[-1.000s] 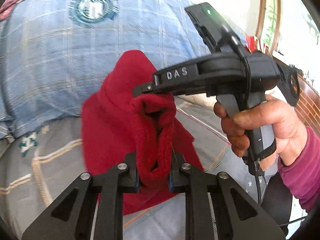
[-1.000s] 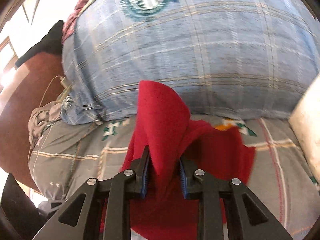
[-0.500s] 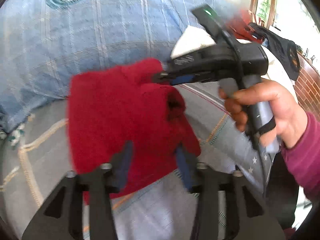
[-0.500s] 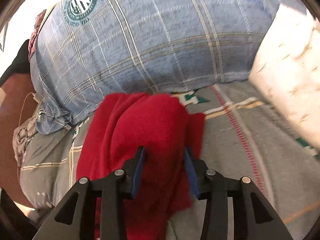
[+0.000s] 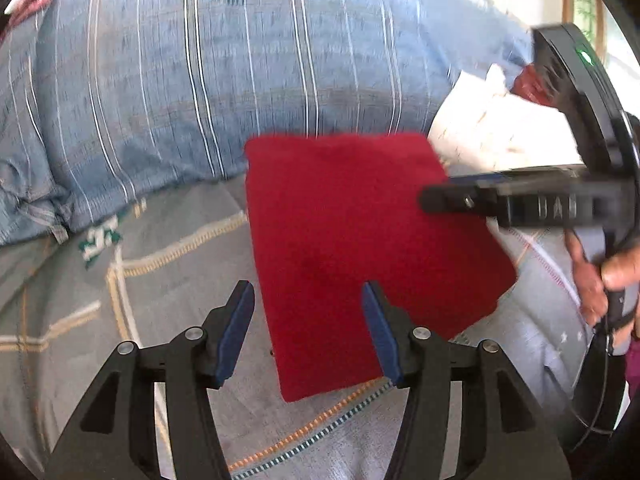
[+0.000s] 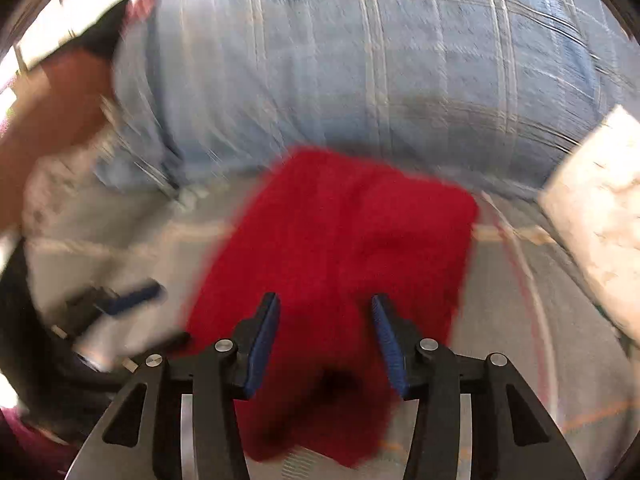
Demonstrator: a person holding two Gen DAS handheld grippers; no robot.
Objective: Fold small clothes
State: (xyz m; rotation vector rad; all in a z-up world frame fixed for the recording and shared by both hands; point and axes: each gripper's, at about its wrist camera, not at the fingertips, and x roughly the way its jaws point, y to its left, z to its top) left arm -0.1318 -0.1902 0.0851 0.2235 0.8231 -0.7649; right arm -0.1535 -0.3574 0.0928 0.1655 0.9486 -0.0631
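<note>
Both grippers' jaws gape empty, the right gripper's (image 6: 325, 336) opening further over the flat red cloth (image 5: 360, 248).

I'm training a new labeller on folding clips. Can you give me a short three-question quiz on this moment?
1. True or false: the red fleece cloth lies flat on the grey checked bedsheet.
2. What sits directly behind the cloth? A) blue plaid pillow B) wooden chair C) cardboard box
3. Fill in: neither the left gripper nor the right gripper presses its fingers on the ____.

Key: 1 true; 2 A; 3 cloth. The right gripper's jaws are opening, and the cloth lies beneath them.
</note>
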